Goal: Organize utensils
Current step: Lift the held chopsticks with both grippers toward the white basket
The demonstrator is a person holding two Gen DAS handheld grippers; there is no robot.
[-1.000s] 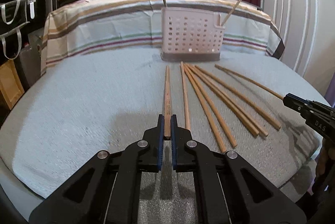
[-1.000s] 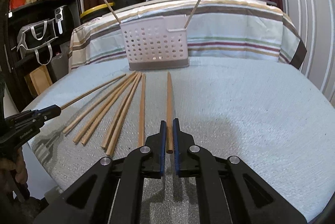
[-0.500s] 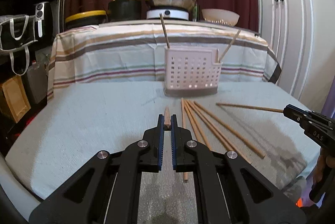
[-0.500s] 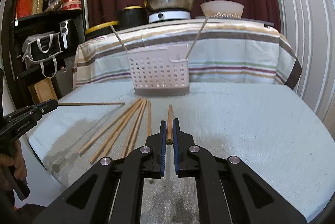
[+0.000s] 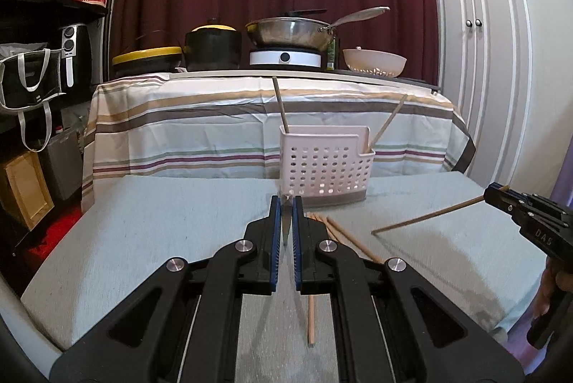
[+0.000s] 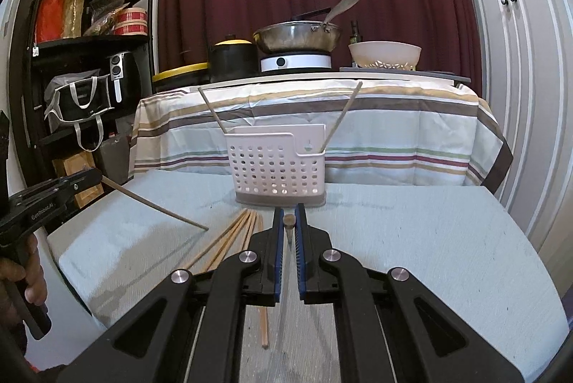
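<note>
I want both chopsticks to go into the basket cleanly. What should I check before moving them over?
1. Left gripper shut on its chopstick: ok.
2. Right gripper shut on its chopstick: ok.
3. Both chopsticks lifted clear of the tablecloth: ok.
4. Basket upright: ok.
5. Room in the basket: cannot tell; one chopstick leans at each end.
6. Loose chopsticks out of the way: ok, they lie flat in front of the basket.
</note>
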